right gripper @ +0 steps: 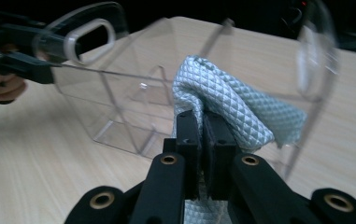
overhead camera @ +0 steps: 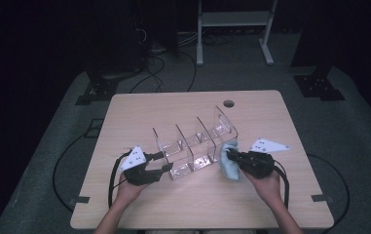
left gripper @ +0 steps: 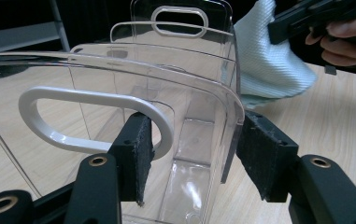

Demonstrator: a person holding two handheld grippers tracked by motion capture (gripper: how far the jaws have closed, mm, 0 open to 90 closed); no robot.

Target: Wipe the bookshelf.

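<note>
A clear plastic organizer (overhead camera: 193, 146) with several upright dividers lies slanted across the middle of the wooden table (overhead camera: 139, 112). My left gripper (overhead camera: 166, 162) grips its near end wall. In the left gripper view the pads (left gripper: 136, 154) press a corner of that wall (left gripper: 231, 107), beside a white-rimmed handle slot (left gripper: 73, 98). My right gripper (overhead camera: 231, 157) is shut on a light blue textured cloth (overhead camera: 229, 168) at the organizer's right side. In the right gripper view the cloth (right gripper: 241, 107) bunches above the closed jaws (right gripper: 202, 126), against the clear plastic (right gripper: 119, 107).
A round cable hole (overhead camera: 228, 103) sits near the table's far edge. Cables trail from both grippers over the table's front corners. Beyond the table the floor holds stands, cables and a white frame (overhead camera: 234, 29).
</note>
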